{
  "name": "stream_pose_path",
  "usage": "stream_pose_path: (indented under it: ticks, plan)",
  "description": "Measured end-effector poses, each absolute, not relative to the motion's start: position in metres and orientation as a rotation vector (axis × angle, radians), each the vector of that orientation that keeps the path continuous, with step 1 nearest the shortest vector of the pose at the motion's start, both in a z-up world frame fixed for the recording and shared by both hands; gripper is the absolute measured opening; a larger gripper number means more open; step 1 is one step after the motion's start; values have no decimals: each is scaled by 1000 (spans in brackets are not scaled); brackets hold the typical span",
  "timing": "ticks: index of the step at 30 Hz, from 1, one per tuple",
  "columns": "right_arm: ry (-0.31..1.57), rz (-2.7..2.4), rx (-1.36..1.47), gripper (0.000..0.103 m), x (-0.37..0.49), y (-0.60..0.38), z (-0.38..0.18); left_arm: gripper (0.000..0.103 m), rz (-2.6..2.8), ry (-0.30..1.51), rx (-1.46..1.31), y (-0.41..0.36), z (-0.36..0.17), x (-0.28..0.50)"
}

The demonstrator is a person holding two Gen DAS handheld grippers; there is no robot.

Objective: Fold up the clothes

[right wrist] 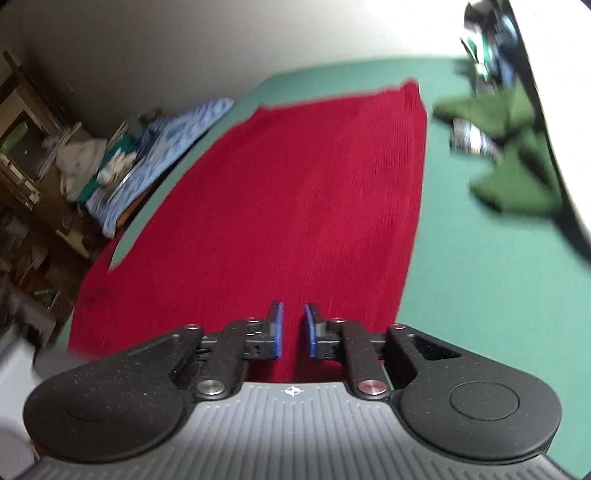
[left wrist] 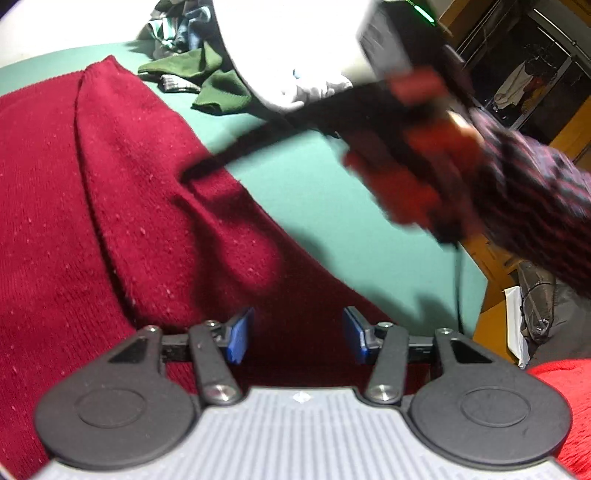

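Green sheet [left wrist: 325,192] covers the whole work surface, with a cluttered shelf off one side and a dim doorway off the other. On the left gripper [left wrist: 298,334] the blue pads [left wrist: 238,336] stand well apart with nothing pressed between them, hovering low over the near hem of the red sweater [left wrist: 110,206], probably waiting to take that edge once the other side is set. The right gripper [right wrist: 293,330] has its pads [right wrist: 277,330] drawn almost together, only a thin slot left; from its own view no cloth is caught there, though in the left view its blurred tip seems to touch a raised ridge of the sweater near the right edge, so a pinch cannot be ruled out. Outward from both tools the sweater lies spread flat and long across the sheet, one long fold line running up it, laid out so the sides can be brought in. Beyond it a green garment [right wrist: 513,173] and a heap of mixed clothes [left wrist: 177,26] wait, well apart from the red one
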State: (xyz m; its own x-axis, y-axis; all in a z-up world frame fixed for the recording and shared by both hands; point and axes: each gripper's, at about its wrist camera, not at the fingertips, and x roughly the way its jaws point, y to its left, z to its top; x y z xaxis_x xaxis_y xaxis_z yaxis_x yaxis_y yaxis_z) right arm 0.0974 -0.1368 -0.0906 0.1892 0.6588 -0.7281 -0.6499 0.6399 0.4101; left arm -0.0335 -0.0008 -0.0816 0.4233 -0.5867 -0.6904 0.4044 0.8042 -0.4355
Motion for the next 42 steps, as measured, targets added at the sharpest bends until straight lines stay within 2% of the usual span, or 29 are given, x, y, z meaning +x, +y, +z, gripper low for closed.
stream_pose_path:
  ticks: [8, 16, 23, 26, 29, 32, 36, 42]
  plan:
    - [1005, 795, -16, 11, 7, -176, -92, 48, -694, 976, -127, -3, -91, -46]
    - [927, 650, -60, 14, -64, -198, -83, 48, -695, 888, -79, 13, -73, -47]
    - [920, 603, 18, 18, -74, -193, -88, 48, -647, 925, -119, 20, -89, -18]
    - [971, 573, 52, 17, -73, -203, -94, 56, -631, 913, -115, 18, -89, -24]
    - [994, 574, 33, 17, -74, -209, -93, 57, -598, 899, -108, 14, -90, -32]
    - [924, 623, 39, 18, -68, -209, -80, 57, -549, 894, -111, 9, -85, -41]
    - [826, 661, 49, 36, -52, -198, -68, 57, -475, 881, -121, 1, -79, -56]
    - [859, 774, -66, 35, -41, -174, -89, 58, -271, 886, -119, -14, -81, -81]
